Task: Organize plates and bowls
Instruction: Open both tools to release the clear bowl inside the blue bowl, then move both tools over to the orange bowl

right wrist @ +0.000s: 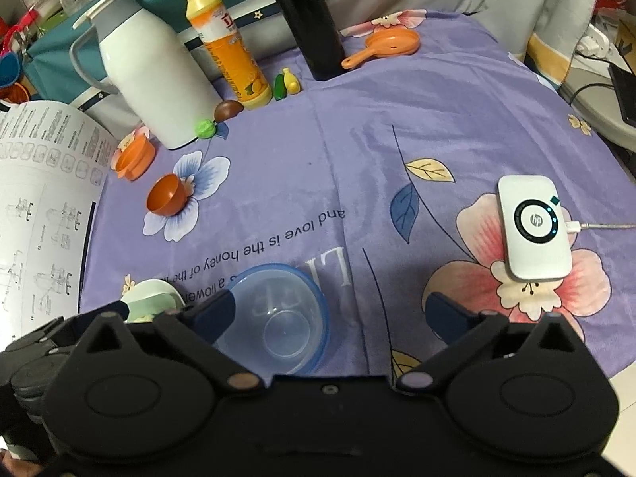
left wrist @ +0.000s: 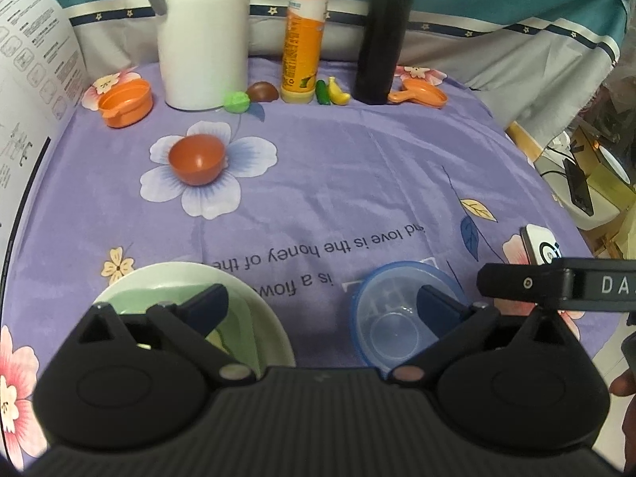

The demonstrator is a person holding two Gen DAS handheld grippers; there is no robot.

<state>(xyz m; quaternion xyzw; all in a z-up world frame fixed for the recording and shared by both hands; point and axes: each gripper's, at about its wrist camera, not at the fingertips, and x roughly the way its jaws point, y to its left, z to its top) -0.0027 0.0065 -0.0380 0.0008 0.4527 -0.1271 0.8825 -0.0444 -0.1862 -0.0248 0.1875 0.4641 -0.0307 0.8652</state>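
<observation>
Blue-rimmed, the clear plastic bowl (right wrist: pixel 278 318) is sitting near the table's front edge beside the green plate (left wrist: pixel 262 310), both grippers (left wrist: pixel 322 310) (right wrist: pixel 330 314) hovering spread wide and empty, probably readying to stack them.

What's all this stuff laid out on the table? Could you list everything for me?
Tablecloth: 1, purple with flowers and lettering, covers the table.
Clear bowl: 1, blue-rimmed, near edge, centre.
Green plate: 1, pale green, near edge, left of the clear bowl.
Small bowl: 1, red-orange, tipped on its side, left middle.
Toy pot: 1, orange, far left.
Toy pan: 1, orange, far right.
Jug: 1, white, back left.
Bottle: 1, orange and yellow, back centre.
Flask: 1, black, back.
Toy foods: 4, green, brown, dark green, yellow, back row.
Charger: 1, white, right, cable attached.
Printed sheet: 1, white, left edge.
Left gripper: black, open, empty.
Right gripper: black, open, empty.
</observation>
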